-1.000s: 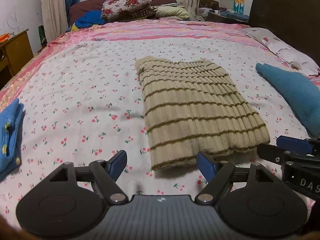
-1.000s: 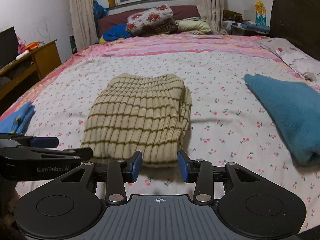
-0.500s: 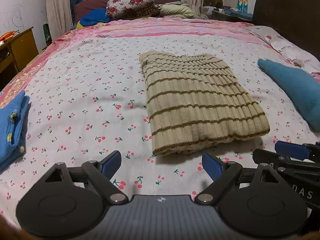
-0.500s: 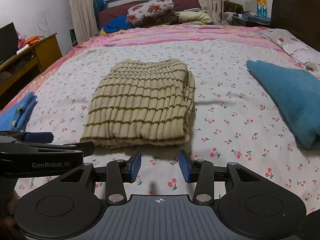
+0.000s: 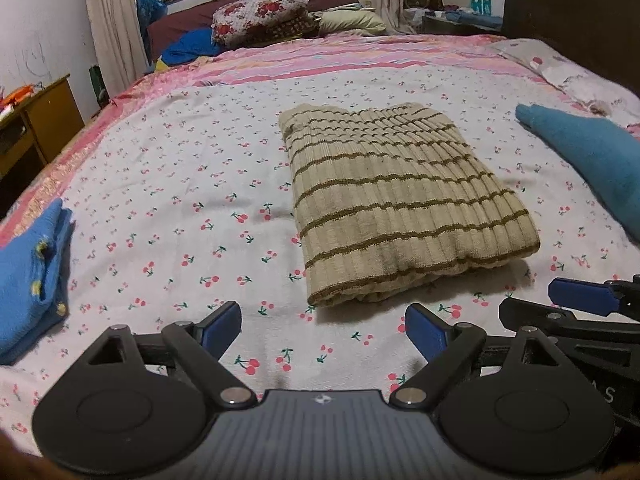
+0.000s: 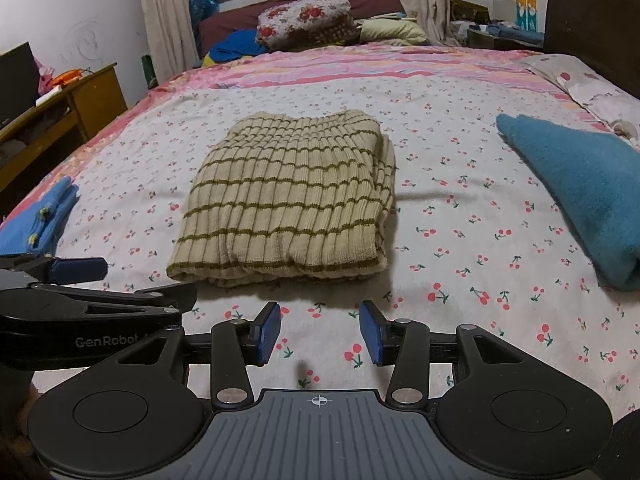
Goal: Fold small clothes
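Observation:
A beige knit garment with brown stripes (image 5: 396,200) lies folded into a rectangle on the cherry-print bedsheet (image 5: 180,208); it also shows in the right wrist view (image 6: 292,200). My left gripper (image 5: 322,326) is open and empty, just short of the garment's near edge. My right gripper (image 6: 319,330) is open and empty, also just short of that edge. Each gripper shows at the side of the other's view: the right one (image 5: 580,304), the left one (image 6: 80,272).
A folded light blue garment (image 5: 32,276) lies at the bed's left edge. A teal folded cloth (image 6: 580,188) lies to the right. Pillows and bedding (image 6: 308,20) pile at the far end. A wooden desk (image 6: 60,108) stands left of the bed.
Both grippers have drawn back from the folded garment's near edge. The left gripper's jaws stand wider apart. The garment has not moved.

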Action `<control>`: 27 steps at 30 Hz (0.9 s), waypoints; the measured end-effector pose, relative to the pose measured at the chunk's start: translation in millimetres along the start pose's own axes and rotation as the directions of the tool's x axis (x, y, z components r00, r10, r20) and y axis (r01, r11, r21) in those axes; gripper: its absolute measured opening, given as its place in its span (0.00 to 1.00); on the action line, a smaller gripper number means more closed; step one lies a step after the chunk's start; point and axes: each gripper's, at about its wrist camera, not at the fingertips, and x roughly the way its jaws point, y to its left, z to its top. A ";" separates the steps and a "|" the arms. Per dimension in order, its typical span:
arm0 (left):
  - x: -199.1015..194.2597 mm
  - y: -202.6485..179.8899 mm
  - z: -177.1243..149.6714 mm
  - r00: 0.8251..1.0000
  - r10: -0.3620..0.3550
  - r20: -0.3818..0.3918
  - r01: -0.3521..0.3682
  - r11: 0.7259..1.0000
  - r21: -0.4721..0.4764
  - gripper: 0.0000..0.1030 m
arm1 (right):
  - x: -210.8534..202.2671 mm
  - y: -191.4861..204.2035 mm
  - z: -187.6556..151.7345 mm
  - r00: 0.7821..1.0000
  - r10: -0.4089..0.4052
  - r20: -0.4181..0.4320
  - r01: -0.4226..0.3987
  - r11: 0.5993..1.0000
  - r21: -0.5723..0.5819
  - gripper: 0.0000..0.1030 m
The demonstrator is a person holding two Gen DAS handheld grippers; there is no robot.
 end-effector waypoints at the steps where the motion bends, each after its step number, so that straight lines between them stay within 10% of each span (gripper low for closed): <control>1: -0.6 -0.3 0.2 1.000 0.005 0.004 -0.005 1.000 0.006 0.92 | 0.0 -0.2 -0.2 1.000 0.002 -0.001 -0.002 1.000 0.003 0.42; 27: -0.3 3.2 -0.7 1.000 0.009 -0.017 -0.009 1.000 -0.016 0.91 | 3.5 1.5 -2.5 1.000 0.014 -0.017 -0.014 1.000 0.008 0.42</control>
